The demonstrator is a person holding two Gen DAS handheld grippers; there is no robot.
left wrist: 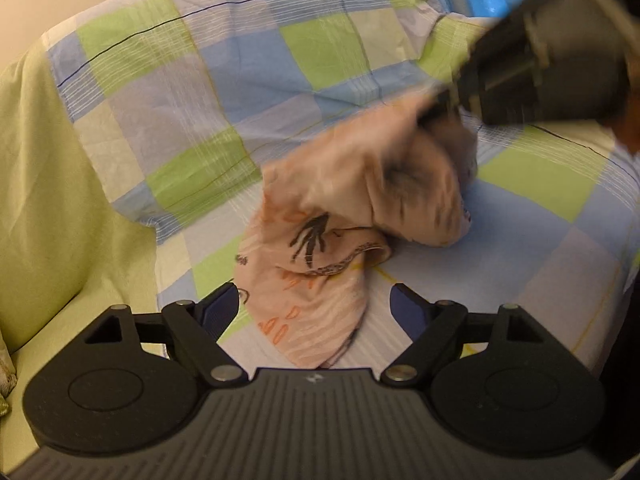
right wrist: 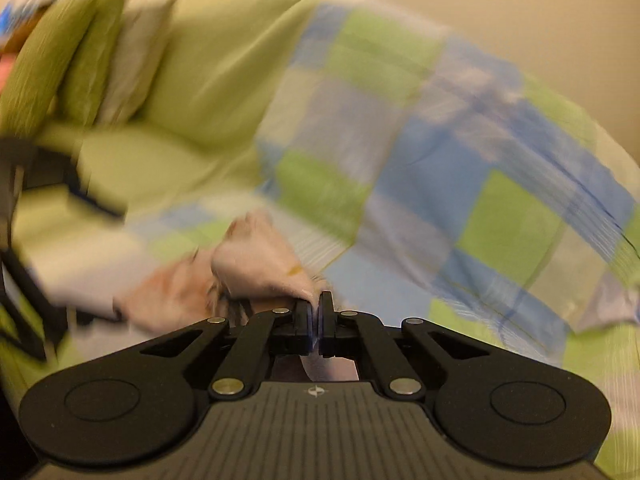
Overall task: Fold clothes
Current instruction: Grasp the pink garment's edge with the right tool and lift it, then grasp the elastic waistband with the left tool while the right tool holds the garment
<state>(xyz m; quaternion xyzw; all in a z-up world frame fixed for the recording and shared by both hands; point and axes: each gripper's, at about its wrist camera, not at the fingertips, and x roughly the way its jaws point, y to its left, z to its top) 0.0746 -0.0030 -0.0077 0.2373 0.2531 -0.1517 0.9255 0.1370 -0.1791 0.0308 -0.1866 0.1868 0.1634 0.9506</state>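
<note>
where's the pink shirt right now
The pink shirt lies on the checkered sheet, between the open left gripper fingers, one end pinched by the right gripper.

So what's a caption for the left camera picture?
Open left gripper faces a pink printed garment on a checked bedsheet.

A light-green sofa (left wrist: 48,208) carries a checked blue-green sheet (left wrist: 224,92); a pink printed garment (left wrist: 320,264) lies on the sheet.
</note>
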